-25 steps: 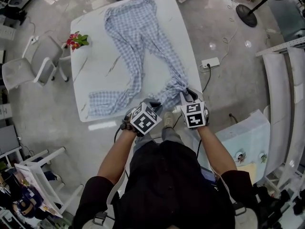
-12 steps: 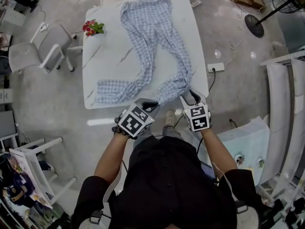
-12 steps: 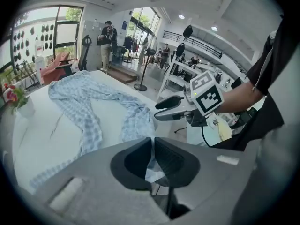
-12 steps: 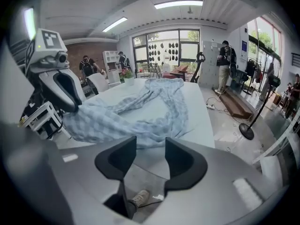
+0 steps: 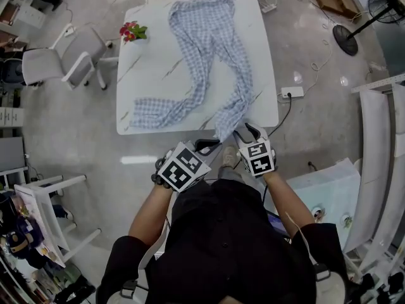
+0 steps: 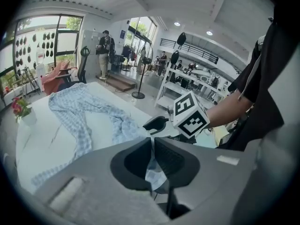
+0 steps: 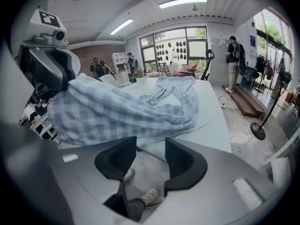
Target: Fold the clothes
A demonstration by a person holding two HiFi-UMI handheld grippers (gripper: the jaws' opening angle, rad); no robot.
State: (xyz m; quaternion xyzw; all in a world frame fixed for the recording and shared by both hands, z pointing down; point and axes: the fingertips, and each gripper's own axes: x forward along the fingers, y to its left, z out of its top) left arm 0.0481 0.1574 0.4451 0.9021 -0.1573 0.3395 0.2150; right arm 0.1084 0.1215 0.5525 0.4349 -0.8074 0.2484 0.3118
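Since a second ago the right claw has let go: its jaws have just been opening and now stand apart with only floor and a shoe showing between them. The left claw has drawn back toward the person and is clenched on the cuff, a thin fold of checked cloth pinched between its pads.

The trousers lie spread on the white worktop, with the waist at the far edge. One leg bends away to the near left. The other runs down the right side and spills over the near edge, and its end lifts off to the left claw just beside the right claw.

The cloth looks thin, light and quite limp. It sags between grip and worktop and bunches into a rope where it is pulled. It should not be fragile, and I would not expect it to slip from a firm pinch, but it will not hold any shape by itself. On that smooth top a tug at one end will likely drag the whole garment.

Best holds are probably the hems. The right claw could take the free corner of this same cuff so the leg opens flat. Then the leg could be laid over the near-left leg before anyone reaches for the waistband.
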